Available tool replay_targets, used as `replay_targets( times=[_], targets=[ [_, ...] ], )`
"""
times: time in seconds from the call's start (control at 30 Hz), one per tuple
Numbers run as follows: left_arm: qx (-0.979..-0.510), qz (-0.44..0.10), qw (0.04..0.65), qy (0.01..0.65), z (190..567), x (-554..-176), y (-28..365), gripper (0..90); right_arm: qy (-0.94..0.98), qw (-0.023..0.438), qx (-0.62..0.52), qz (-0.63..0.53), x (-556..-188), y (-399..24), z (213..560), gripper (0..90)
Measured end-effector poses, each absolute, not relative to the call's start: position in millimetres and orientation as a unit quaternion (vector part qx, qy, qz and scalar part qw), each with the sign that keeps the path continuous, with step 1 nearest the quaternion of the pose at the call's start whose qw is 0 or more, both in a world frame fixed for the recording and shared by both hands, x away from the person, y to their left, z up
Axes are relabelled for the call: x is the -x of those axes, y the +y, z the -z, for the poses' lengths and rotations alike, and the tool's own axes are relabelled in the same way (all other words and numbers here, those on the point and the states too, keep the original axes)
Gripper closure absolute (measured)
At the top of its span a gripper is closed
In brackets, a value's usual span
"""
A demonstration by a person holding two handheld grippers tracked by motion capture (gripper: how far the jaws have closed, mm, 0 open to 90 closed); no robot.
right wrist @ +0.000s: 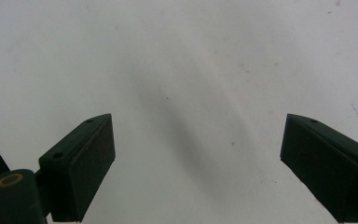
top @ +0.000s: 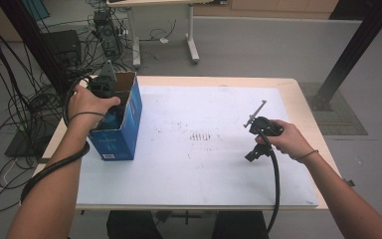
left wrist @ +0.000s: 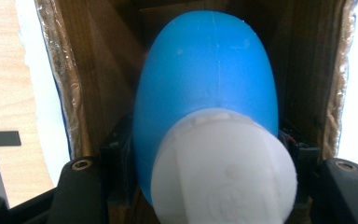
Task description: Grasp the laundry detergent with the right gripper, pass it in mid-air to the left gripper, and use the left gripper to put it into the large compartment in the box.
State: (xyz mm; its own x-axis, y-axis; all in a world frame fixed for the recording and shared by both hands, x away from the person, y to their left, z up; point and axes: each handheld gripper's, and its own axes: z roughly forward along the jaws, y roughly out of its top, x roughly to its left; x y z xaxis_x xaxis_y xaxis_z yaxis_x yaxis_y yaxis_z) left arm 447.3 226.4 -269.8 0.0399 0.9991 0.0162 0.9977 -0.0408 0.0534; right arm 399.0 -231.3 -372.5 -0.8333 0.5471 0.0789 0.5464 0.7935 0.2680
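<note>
The left gripper [top: 105,87] reaches down inside the open blue cardboard box [top: 129,130], jaws pinching a blue plastic bottle with a white cap [left wrist: 209,107], likely lifting it out next, while the right gripper [right wrist: 196,168] hangs spread above the white-covered table [top: 204,174].

Both forearms are bare, with no sleeves in the high view. A thin dark band circles each wrist.

The left claw [top: 104,82] is black and carries a grey three-cornered plate on top. A thick black cable [top: 54,167] trails from it. In the left gripper view, a round screw head sits on each of its rounded black arms.

The right claw [top: 256,133] is black with a thin grey rod at its top, and a thick black cable [top: 277,184] trails from it. In the right gripper view its two jaw pads [right wrist: 81,165] are flat, dark rectangular blocks with small holes along the top edge; a brass-coloured ring [right wrist: 10,179] marks the left arm.
</note>
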Motion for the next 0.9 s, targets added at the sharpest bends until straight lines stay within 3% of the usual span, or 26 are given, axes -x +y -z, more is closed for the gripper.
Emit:
replay_targets(
  times=[0.9],
  targets=[
    [-0.719, -0.021, 0.015, 0.694, 265.9, -446.6, 227.0, 32.2, 0.947, -0.001, -0.288, -0.142, -399.8, -229.6, 374.1, 10.3]
  ],
)
